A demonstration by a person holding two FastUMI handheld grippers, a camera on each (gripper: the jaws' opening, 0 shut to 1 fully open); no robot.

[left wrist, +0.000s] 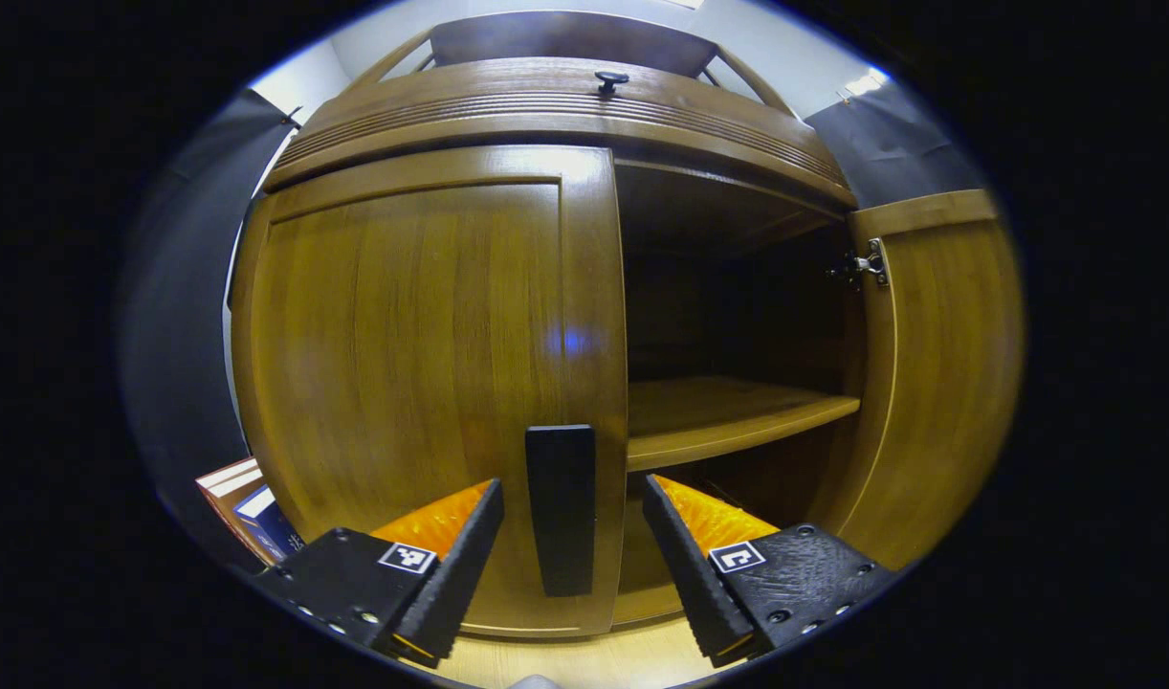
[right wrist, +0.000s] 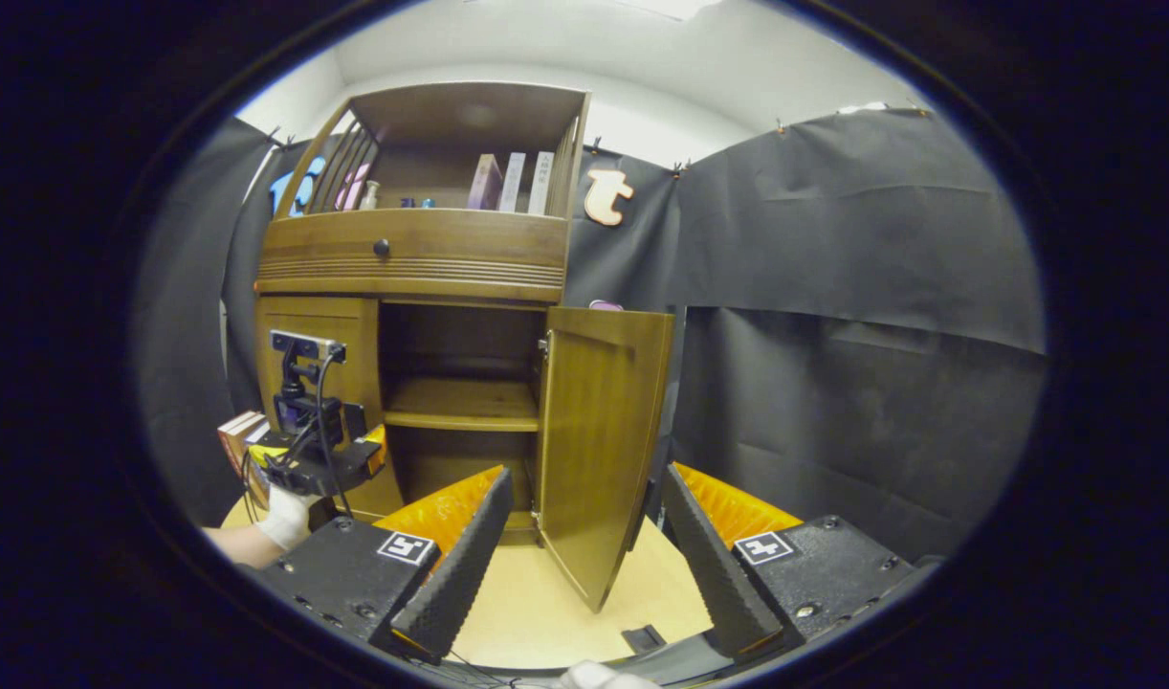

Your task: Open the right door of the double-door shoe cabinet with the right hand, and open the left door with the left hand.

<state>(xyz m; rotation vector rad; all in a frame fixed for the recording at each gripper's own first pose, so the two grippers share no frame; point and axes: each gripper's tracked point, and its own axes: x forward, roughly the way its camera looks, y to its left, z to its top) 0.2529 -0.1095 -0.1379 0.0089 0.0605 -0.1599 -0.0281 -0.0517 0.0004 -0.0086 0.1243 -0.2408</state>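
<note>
The wooden shoe cabinet's left door (left wrist: pixel 412 383) is closed; its dark vertical handle (left wrist: pixel 561 507) stands between the fingers of my left gripper (left wrist: pixel 570 565), which is open and not touching it. The right door (left wrist: pixel 938 373) is swung open, showing a shelf (left wrist: pixel 728 416) inside. In the right gripper view, the open right door (right wrist: pixel 599 431) stands ahead, and my right gripper (right wrist: pixel 580 565) is open, a little back from the door with nothing held. The left gripper (right wrist: pixel 307 459), held by a gloved hand (right wrist: pixel 283 517), is at the closed left door (right wrist: pixel 321 335).
A drawer with a round knob (right wrist: pixel 382 248) sits above the doors, and books (right wrist: pixel 513 182) stand on the top shelf. Boxes (left wrist: pixel 250 507) lie on the floor left of the cabinet. Black cloth (right wrist: pixel 833 335) walls the booth to the right. The floor (right wrist: pixel 546 593) is light wood.
</note>
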